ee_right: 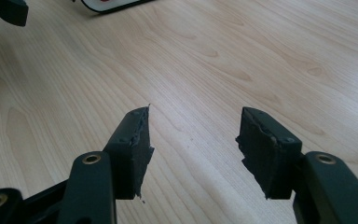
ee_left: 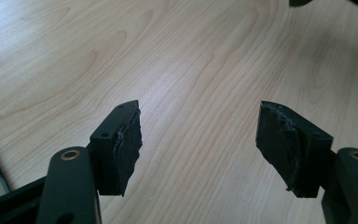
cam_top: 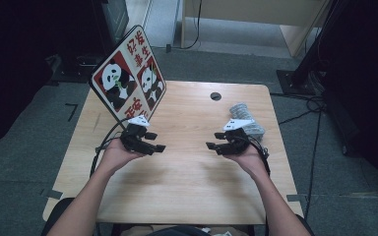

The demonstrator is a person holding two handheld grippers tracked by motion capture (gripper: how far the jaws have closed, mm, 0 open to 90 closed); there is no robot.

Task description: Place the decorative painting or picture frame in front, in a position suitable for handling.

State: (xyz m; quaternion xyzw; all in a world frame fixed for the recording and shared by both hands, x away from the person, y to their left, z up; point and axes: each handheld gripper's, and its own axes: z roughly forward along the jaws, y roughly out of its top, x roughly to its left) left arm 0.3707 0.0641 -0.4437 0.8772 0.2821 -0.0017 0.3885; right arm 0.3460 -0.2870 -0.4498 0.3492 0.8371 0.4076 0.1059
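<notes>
Both my grippers hang just above the wooden table (cam_top: 187, 172), pointed inward at each other, well apart, bare wood between them.

Left gripper (cam_top: 152, 142): jaws spread wide, nothing between the pads (ee_left: 128, 140). In the left gripper view I see plain wood grain under and ahead of the jaws, and a dark bit of my other gripper far off at the top right corner.

Right gripper (cam_top: 216, 141): jaws parted, nothing held; in its own view the pads (ee_right: 137, 144) frame bare wood.

Panda sign (cam_top: 128, 76): red and white board with panda pictures, tilted up on its lower edge, just beyond my left gripper and touching or nearly touching its back; I cannot tell which. Its lower edge (ee_right: 114, 4) shows far across from my right gripper.

Grey patterned bundle (cam_top: 246, 120): lies on the table just behind and beyond my right gripper, near the round cable hole (cam_top: 216, 96).
</notes>
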